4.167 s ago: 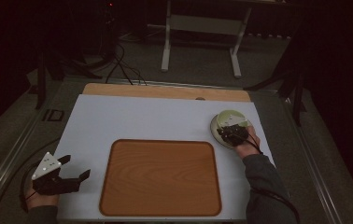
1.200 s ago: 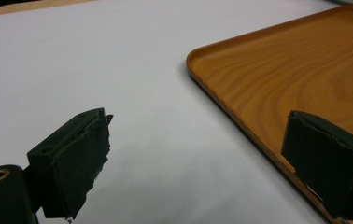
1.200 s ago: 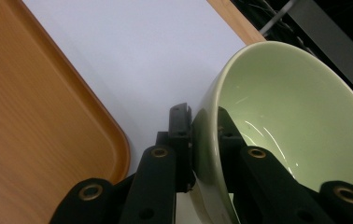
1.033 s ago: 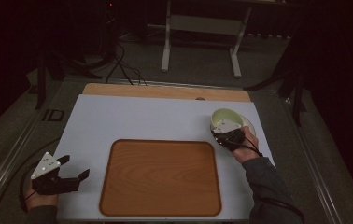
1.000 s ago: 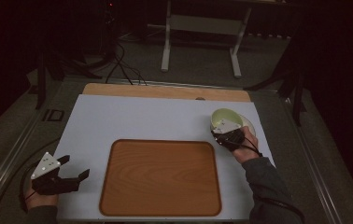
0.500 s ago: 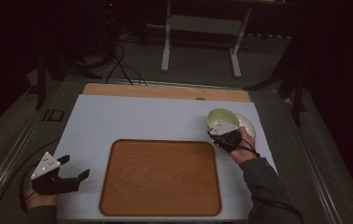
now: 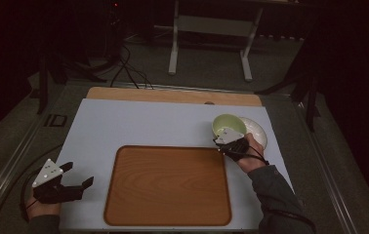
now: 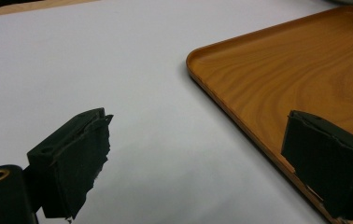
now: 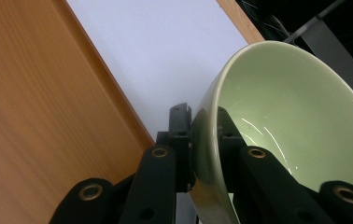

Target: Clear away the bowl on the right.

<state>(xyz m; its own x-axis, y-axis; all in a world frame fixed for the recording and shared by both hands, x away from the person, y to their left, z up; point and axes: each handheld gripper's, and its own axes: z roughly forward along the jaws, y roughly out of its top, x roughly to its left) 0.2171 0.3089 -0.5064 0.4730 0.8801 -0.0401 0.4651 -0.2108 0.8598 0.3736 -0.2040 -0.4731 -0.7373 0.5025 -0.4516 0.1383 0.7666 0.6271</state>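
Note:
A pale green bowl [image 7: 229, 124] hangs tilted just left of a white plate [image 7: 256, 131], at the right side of the table. My right gripper [image 7: 223, 141] is shut on the bowl's near rim. In the right gripper view one jaw presses the outside of the bowl [image 9: 286, 107] and the other the inside, with the right gripper [image 9: 203, 125] above the wooden tray's edge [image 9: 39, 107]. The wooden tray [image 7: 168, 184] lies bare in the middle. My left gripper [image 7: 78, 174] rests open at the table's front left, and in the left gripper view the left gripper [image 8: 198, 154] holds nothing beside the tray [image 8: 305, 70].
A white mat [image 7: 138, 124] covers the table, with a strip of wooden tabletop [image 7: 173, 95] at the far edge. Beyond it stand a metal stand's legs [image 7: 209, 44] and cables [image 7: 124, 66] on the dark floor.
My right gripper has lifted the green bowl off the white plate and carried it left toward the tray. The left gripper has stayed put.

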